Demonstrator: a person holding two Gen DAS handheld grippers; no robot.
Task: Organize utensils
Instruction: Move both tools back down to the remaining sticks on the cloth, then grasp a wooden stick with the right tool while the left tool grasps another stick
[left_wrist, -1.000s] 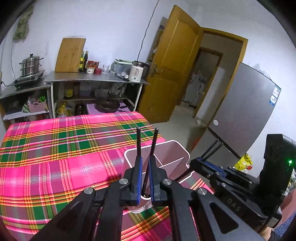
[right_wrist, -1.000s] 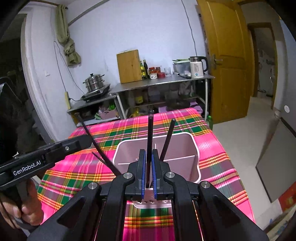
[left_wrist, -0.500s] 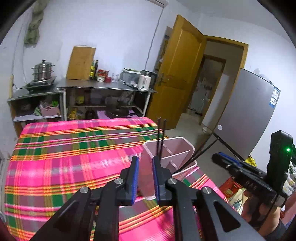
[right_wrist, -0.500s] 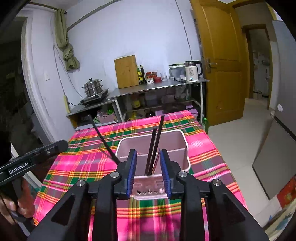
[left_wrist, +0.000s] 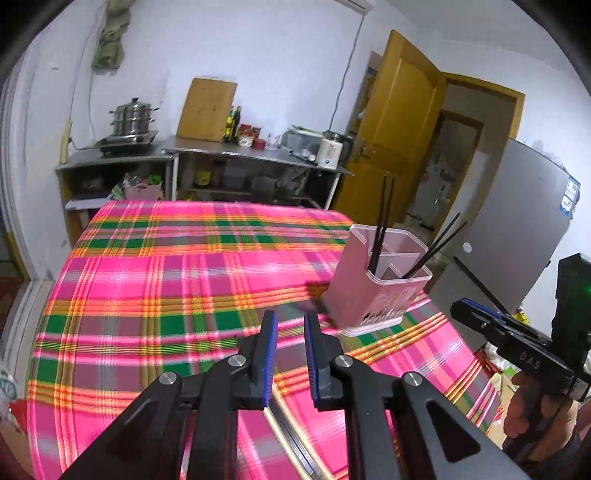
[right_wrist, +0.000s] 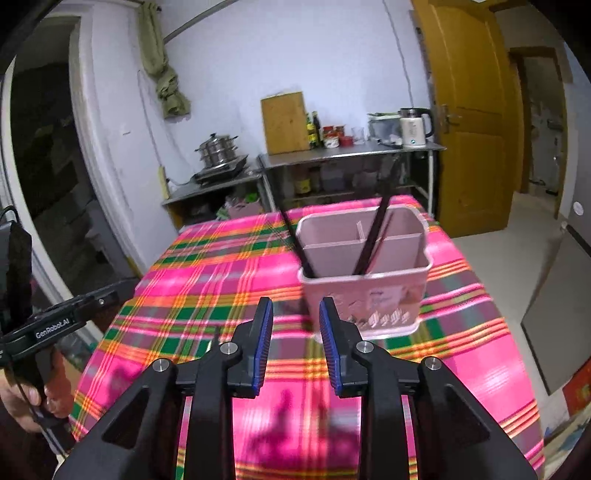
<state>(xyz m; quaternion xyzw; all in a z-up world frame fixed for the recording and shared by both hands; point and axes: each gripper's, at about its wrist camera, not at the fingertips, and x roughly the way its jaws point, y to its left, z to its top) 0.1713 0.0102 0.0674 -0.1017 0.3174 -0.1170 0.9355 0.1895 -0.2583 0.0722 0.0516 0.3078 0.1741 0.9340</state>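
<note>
Both grippers, left (left_wrist: 289, 354) and right (right_wrist: 295, 345), hung released and empty, chopsticks (right_wrist: 371, 236) leaning in the pink holder (right_wrist: 364, 280) at one o'clock, apparently sorted.

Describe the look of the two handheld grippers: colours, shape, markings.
Both are black angular linkages with silver pivot bolts and blue ribbed pads on the fingers. The left gripper carries white "GenRobot.AI" lettering and a black cable. The right gripper reads "DAS", with a green light on its black block.
</note>
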